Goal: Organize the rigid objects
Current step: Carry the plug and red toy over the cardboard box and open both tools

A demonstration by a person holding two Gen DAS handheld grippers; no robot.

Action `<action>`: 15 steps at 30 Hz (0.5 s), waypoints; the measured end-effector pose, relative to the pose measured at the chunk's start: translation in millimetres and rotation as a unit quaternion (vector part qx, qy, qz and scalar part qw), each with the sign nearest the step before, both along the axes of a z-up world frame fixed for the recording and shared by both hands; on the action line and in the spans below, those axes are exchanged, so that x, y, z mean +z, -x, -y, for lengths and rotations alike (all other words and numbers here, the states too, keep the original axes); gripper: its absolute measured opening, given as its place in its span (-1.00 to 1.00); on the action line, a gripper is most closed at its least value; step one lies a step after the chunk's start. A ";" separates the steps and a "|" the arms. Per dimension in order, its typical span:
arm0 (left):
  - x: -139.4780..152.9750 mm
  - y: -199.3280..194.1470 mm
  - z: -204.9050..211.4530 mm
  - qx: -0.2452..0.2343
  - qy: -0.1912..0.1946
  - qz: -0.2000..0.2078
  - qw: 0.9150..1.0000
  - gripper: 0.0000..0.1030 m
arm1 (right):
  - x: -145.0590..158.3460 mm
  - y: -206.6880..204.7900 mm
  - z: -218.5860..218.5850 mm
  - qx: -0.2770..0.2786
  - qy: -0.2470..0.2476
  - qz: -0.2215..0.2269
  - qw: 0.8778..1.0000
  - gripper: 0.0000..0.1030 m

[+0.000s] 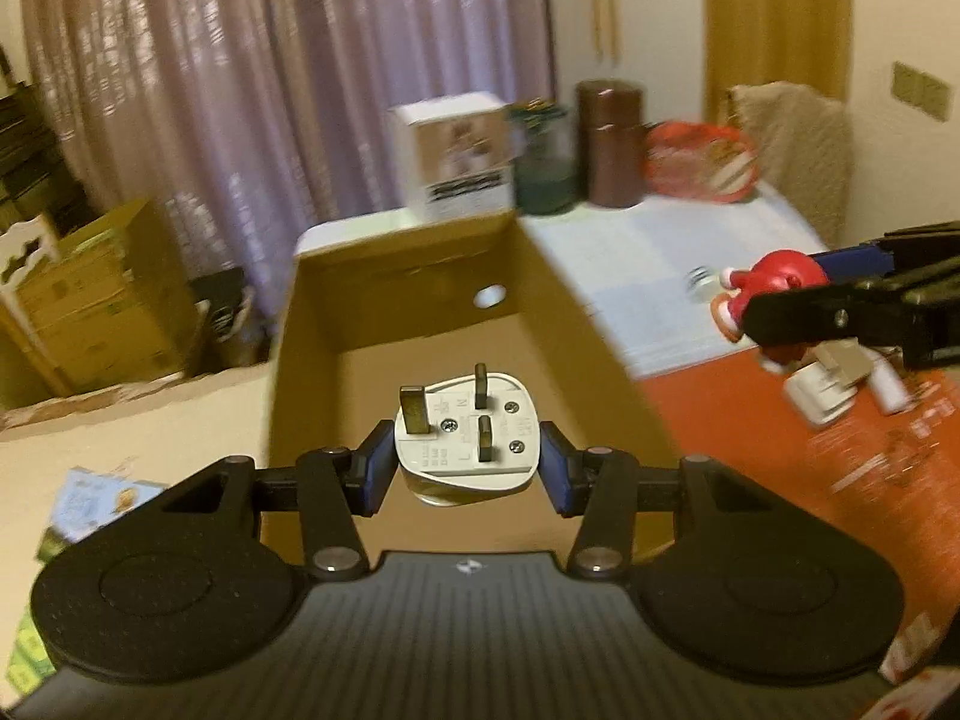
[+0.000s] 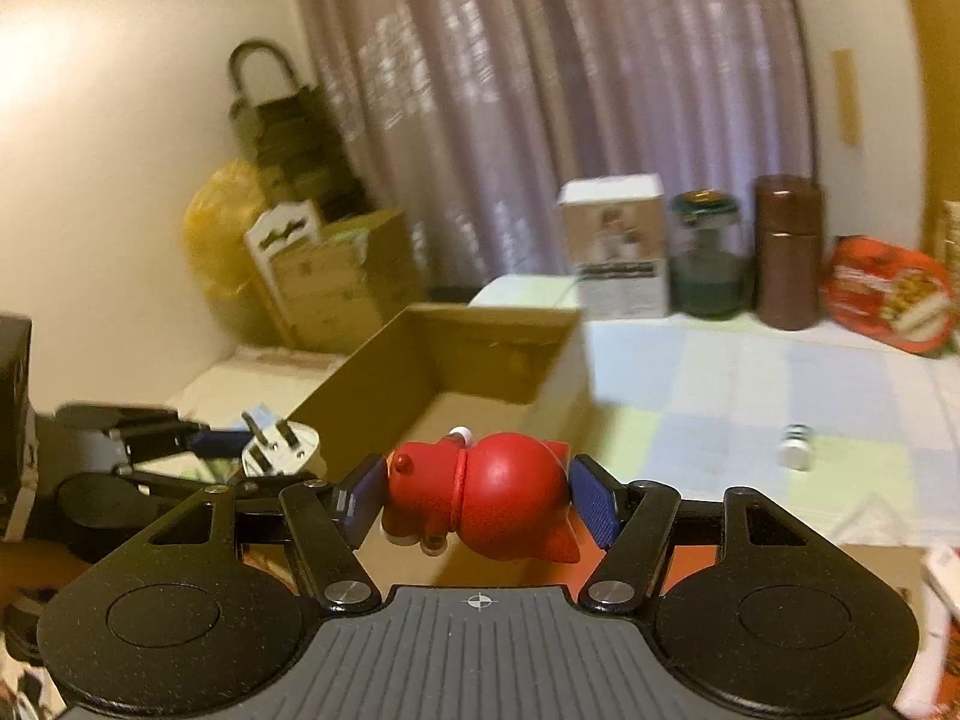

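Note:
My left gripper [image 1: 467,459] is shut on a white three-pin plug [image 1: 465,441], pins facing the camera, held above the open cardboard box [image 1: 312,324]. In the right wrist view my right gripper [image 2: 477,495] is shut on a red toy figure [image 2: 480,495] lying sideways between the blue pads, just before the same cardboard box [image 2: 414,354]. The right gripper with the red toy figure [image 1: 771,285] shows at the right edge of the left wrist view. The white plug [image 2: 276,447] in the left gripper shows at the lower left of the right wrist view. The box's floor looks bare.
A checked cloth [image 2: 750,414] covers the table, with a small white cap [image 2: 795,447] on it. At the back stand a white carton [image 2: 618,246], a green jar [image 2: 705,255], a brown canister [image 2: 787,252] and a red packet [image 2: 888,294]. A white item [image 1: 825,390] lies on an orange sheet [image 1: 750,450].

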State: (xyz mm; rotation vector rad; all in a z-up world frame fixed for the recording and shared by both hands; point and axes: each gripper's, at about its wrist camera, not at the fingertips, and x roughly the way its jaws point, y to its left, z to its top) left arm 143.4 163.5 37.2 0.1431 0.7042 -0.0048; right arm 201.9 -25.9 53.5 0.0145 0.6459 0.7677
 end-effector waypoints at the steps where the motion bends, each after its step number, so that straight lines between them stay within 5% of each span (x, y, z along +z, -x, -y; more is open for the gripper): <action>1: -1.9 0.4 -5.5 0.006 -0.002 -0.004 1.000 -0.14 | -4.0 -1.6 -10.8 0.007 0.006 -0.002 1.000 0.23; 15: -27.8 -12.6 -34.2 0.015 0.005 -0.029 0.999 -0.14 | -51.1 -4.0 -76.7 0.053 0.085 -0.001 0.995 0.23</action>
